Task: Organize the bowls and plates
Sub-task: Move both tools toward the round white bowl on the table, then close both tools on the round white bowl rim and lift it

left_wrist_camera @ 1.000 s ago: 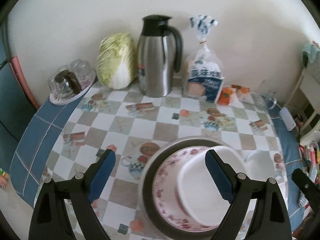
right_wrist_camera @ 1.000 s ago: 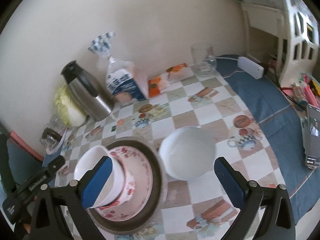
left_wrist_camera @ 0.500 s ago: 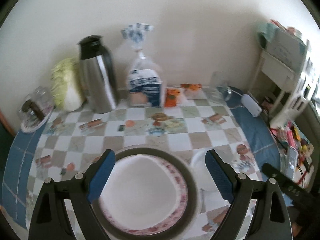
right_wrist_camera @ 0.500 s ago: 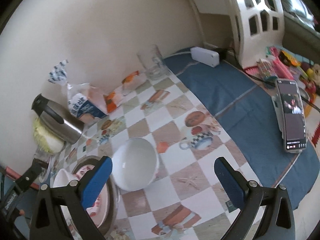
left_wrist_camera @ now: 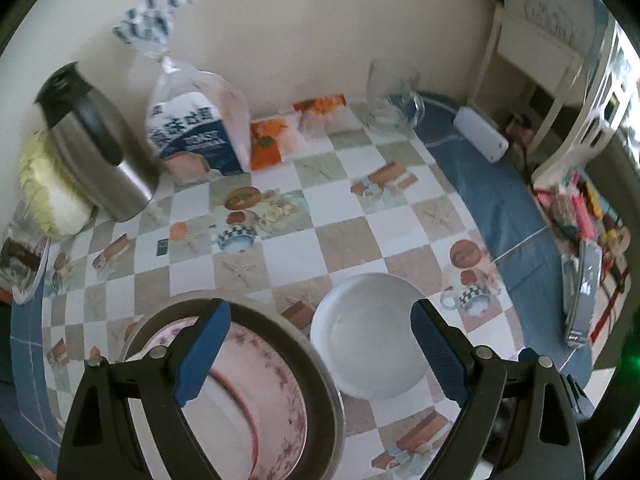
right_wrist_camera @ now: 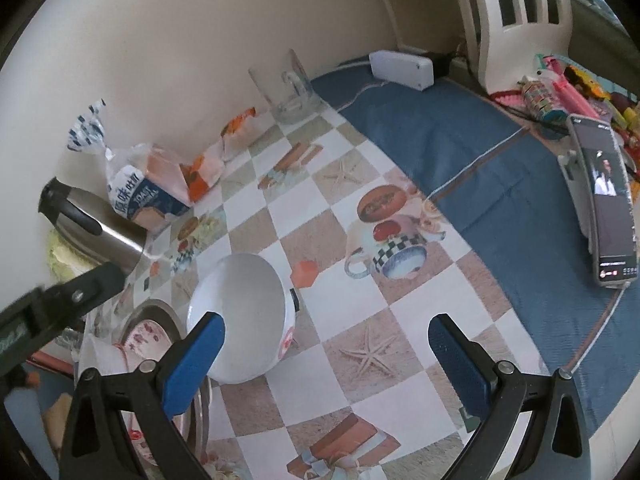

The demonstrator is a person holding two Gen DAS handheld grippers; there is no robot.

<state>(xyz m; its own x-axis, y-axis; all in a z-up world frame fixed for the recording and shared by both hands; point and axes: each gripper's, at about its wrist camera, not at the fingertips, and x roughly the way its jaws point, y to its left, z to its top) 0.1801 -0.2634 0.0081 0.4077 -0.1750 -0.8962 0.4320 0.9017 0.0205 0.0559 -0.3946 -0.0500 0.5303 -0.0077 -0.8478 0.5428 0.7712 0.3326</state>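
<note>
A plain white bowl [left_wrist_camera: 368,344] stands on the checked tablecloth, just right of a stack: a grey metal plate [left_wrist_camera: 316,368] with a pink floral plate [left_wrist_camera: 272,380] on it. My left gripper [left_wrist_camera: 320,352] is open and empty above the gap between the stack and the bowl. In the right wrist view the white bowl [right_wrist_camera: 240,312] is at the lower left, with the stack's grey plate [right_wrist_camera: 150,310] behind it. My right gripper [right_wrist_camera: 324,360] is open and empty to the right of the bowl. The left gripper's arm shows there at the left edge.
Along the wall stand a steel thermos [left_wrist_camera: 96,140], a cabbage [left_wrist_camera: 48,192], a bread bag [left_wrist_camera: 196,132], orange packets [left_wrist_camera: 276,140] and a glass mug [left_wrist_camera: 392,96]. A phone on a stand [right_wrist_camera: 608,204] and a white box [right_wrist_camera: 400,68] sit on the blue cloth at the right.
Both grippers have swung right. The left view has shifted from over the stack towards the white bowl. The right gripper has moved away to the bowl's right side.
</note>
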